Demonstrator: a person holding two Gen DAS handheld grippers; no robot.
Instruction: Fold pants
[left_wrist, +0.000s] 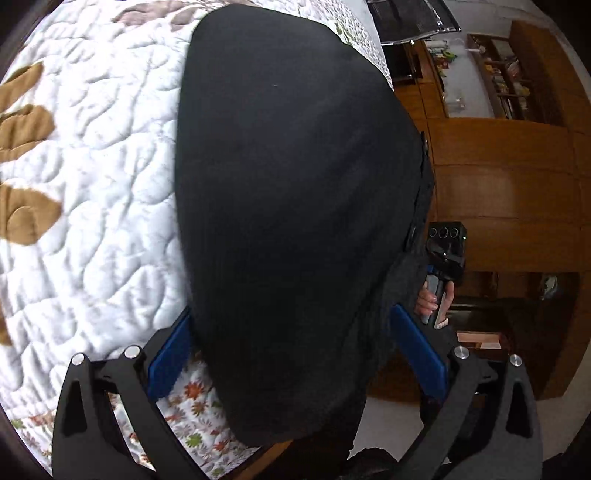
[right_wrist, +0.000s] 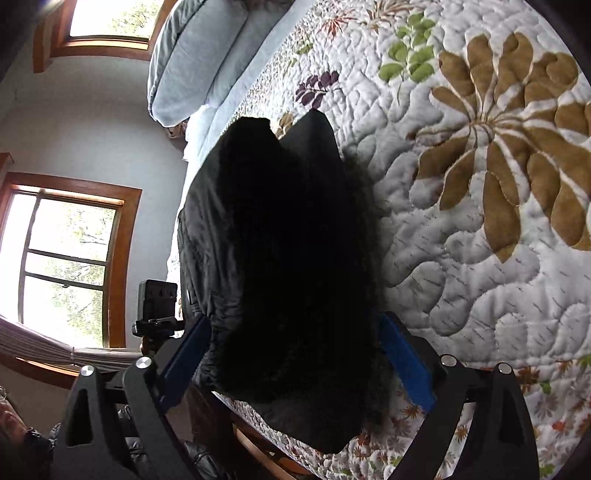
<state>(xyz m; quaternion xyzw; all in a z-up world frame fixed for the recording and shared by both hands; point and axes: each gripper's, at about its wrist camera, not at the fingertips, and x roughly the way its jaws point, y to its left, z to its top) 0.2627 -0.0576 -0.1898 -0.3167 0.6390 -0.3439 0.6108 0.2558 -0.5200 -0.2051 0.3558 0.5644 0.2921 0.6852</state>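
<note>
The black pants (left_wrist: 288, 192) lie in a folded heap along the edge of a quilted bed (left_wrist: 92, 184). My left gripper (left_wrist: 291, 314) stands open, its blue pads (left_wrist: 170, 354) wide apart on either side of the near end of the cloth. In the right wrist view the same pants (right_wrist: 280, 240) fill the middle, two rounded ends pointing away. My right gripper (right_wrist: 295, 319) is open too, and its blue pads (right_wrist: 406, 362) flank the cloth without pressing on it. A hand (left_wrist: 430, 301) holds the right gripper's handle beyond the pants.
The white floral quilt (right_wrist: 480, 277) spreads to one side of the pants. The bed's edge runs just under both grippers. Grey pillows (right_wrist: 192, 55) lie at the head of the bed. Wooden cabinets (left_wrist: 498, 184) and windows (right_wrist: 66, 266) stand beyond the bed.
</note>
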